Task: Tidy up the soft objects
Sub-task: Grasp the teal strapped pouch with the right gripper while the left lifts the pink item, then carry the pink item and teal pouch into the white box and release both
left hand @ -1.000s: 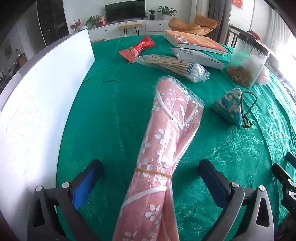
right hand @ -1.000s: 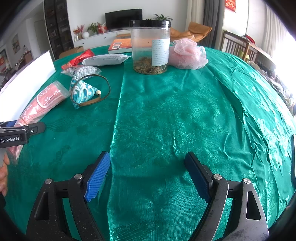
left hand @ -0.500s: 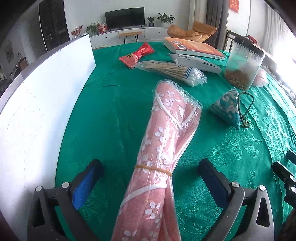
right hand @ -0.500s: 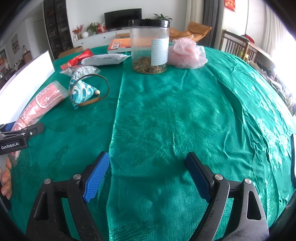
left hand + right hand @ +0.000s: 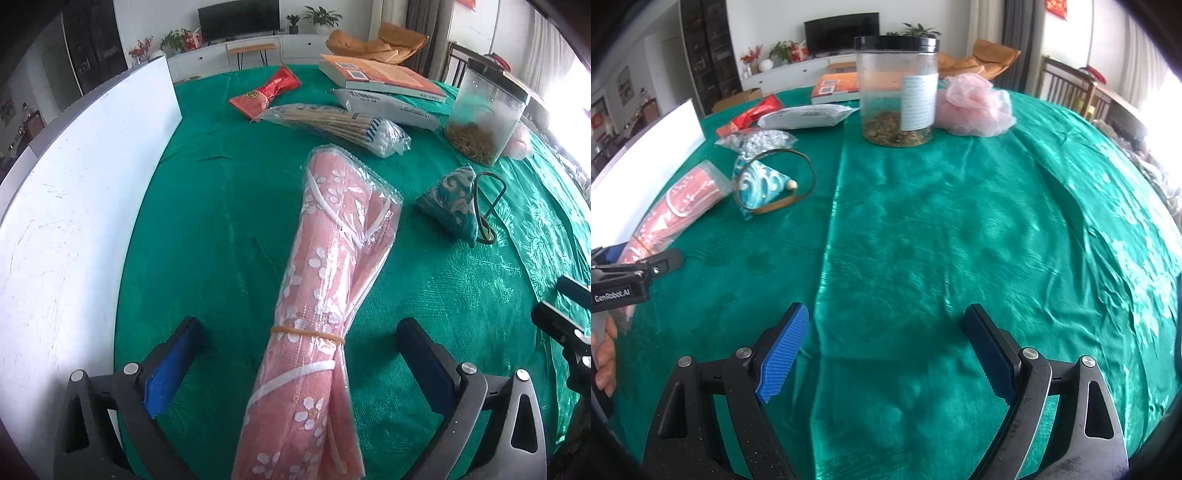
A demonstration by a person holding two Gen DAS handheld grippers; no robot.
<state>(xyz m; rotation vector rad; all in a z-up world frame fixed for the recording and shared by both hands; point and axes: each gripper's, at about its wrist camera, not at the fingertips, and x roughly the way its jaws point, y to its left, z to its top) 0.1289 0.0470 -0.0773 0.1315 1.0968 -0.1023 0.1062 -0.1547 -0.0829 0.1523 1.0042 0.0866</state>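
Note:
A pink floral cloth roll in clear plastic [image 5: 325,280], bound by a rubber band, lies on the green tablecloth between the open jaws of my left gripper [image 5: 299,343]; the jaws stand wide on either side and do not touch it. The roll also shows at the left of the right wrist view [image 5: 683,199]. A teal patterned pouch with a cord loop [image 5: 452,203] lies to its right [image 5: 761,184]. A pink mesh pouf [image 5: 975,105] sits far behind the jar. My right gripper [image 5: 886,343] is open and empty over bare cloth.
A white board [image 5: 74,206] stands along the left. At the back lie a bag of cotton swabs [image 5: 340,123], a red packet [image 5: 266,94], a white packet [image 5: 384,107], an orange book [image 5: 384,75] and a clear jar with a black lid [image 5: 897,96].
My left gripper has eased slightly forward along the pink roll, jaws still open. My right gripper has barely shifted.

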